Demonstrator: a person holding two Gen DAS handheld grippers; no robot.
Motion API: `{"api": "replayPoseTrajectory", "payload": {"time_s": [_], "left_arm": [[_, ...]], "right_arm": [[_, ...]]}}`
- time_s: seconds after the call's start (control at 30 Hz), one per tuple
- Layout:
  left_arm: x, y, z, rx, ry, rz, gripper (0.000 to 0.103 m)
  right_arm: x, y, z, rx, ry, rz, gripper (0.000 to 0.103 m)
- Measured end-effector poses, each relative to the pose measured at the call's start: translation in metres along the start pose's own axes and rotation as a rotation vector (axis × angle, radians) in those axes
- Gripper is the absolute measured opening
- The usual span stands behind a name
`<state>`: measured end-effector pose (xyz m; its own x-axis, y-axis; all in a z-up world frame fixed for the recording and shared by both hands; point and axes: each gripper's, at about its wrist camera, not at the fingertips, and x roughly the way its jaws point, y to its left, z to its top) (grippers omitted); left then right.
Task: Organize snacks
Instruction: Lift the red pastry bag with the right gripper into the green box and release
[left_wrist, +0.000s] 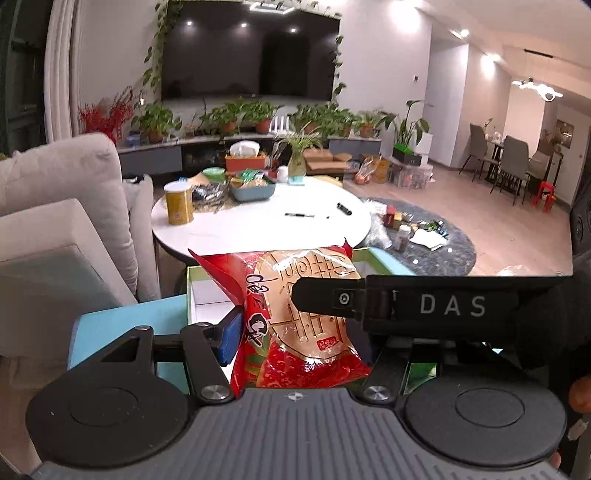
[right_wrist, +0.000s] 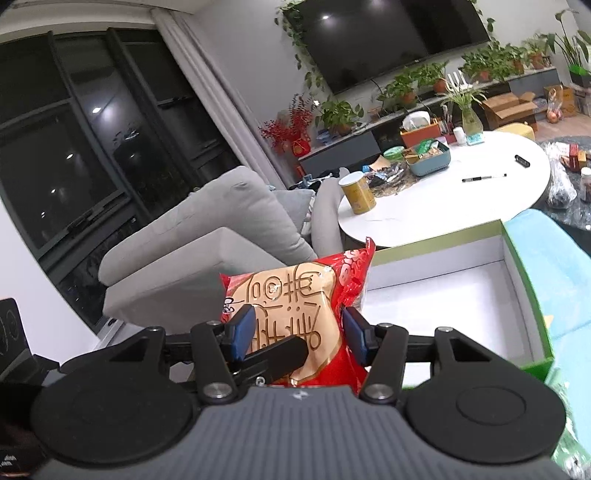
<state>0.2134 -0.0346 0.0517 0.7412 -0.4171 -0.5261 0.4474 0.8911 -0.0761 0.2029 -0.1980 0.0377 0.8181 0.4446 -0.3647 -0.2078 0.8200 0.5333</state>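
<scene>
hand-held gripper (right_wrist: 297, 334): black linkage arms | blue pads | silver screws | ribbed grey body | white "DAS" lettering

I saw a glossy, crinkled red plastic snack packet (left_wrist: 295, 325) catching the light. The open white-lined cardboard box (right_wrist: 461, 295) looked matt and smooth. The round white worktop (left_wrist: 266, 221) had a smooth, faintly shiny finish. The grey sofa (right_wrist: 221, 236) was soft woven cloth, matt throughout.

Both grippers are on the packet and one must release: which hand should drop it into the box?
Probably right: the right gripper clamps the red snack packet squarely, and the open box lies bare just beside it.
</scene>
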Motion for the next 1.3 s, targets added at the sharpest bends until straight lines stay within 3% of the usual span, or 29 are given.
{"api": "replayPoseTrajectory", "payload": {"time_s": [0.33,0.73,0.97,1.3], "left_arm": [[0.061,0.027,-0.014,-0.029,0.087,-0.001,0.056],[0.082,0.031,-0.034,-0.018,0.164,0.033,0.059],[0.056,0.033,-0.026,-0.025,0.108,0.056,0.068],[-0.029,0.013,-0.018,-0.019,-0.027,0.067,0.077]], "right_arm": [[0.055,-0.028,-0.003,0.074,0.079,-0.021,0.079],[0.080,-0.037,-0.017,0.093,0.202,-0.079,0.079],[0.063,-0.029,-0.010,0.072,0.139,-0.107,0.079],[-0.028,0.012,0.005,-0.009,0.008,-0.040,0.079]]}}
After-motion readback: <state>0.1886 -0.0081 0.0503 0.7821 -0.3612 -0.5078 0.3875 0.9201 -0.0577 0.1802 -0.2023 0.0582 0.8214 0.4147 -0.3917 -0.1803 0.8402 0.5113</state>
